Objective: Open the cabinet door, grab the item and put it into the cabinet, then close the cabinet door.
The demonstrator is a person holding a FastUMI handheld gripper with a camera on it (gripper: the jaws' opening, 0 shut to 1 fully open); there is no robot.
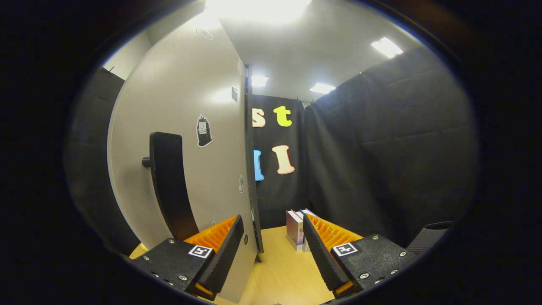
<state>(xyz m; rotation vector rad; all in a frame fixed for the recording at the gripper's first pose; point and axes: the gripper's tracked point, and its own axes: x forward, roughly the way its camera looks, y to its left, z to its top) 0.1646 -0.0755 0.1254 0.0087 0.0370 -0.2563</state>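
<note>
Two fingers of my gripper point(271, 250), spread apart and holding nothing; the free edge of the cabinet door point(186, 127) stands up between them, touched by neither so far as I can tell.

Item 1, cabinet door: pale panel, swung out edge-on toward me, with a black curved handle point(169, 186) on its face beside my left finger. A small tag point(203, 131) is stuck higher on the panel. By my judgement the opening step is done or close to it.

Item 2, the thing to be stowed: a small box point(295, 228), standing upright on the wooden tabletop point(279, 271), just beyond my right finger and close against the black cloth wall point(381, 161). It may be more than one box side by side; too small to tell.

Step in hand: leaving the door, turning to the grab.

Next move calls for: shifting right, clear of the door edge, then straddling the box with both fingers.

In the way: the door edge itself, near the box; the cloth wall crowds the far side.
</note>
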